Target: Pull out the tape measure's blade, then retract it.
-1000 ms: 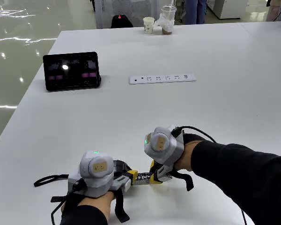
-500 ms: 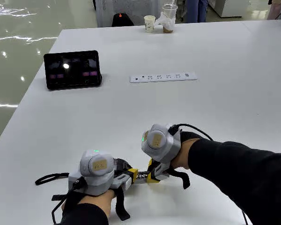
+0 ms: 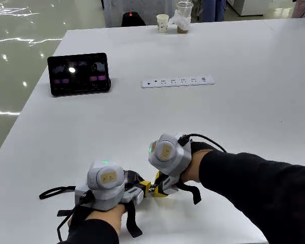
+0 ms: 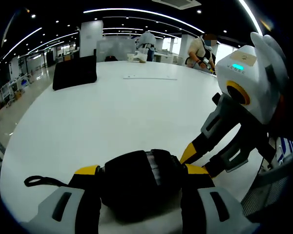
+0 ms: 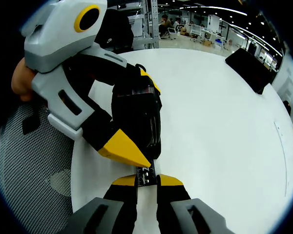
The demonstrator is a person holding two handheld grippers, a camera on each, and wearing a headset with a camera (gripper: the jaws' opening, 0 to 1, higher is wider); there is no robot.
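looking down in the head view, one tape measure lies near the front edge of the white table, its black case mostly hidden between two grippers. the left gripper and right gripper meet tip to tip, and from above their grip is too small to read. farther off lie one dark tablet, one power strip, one paper cup and one clear plastic cup.

in the left gripper view, the left jaws clamp the case from both sides, their yellow tips against it. its underside is hidden, and the right gripper leans in from the right.

in the right gripper view, the right jaws are pinched together on the end of the blade. one short stretch of it shows between those tips and the case, plainer here than from above.
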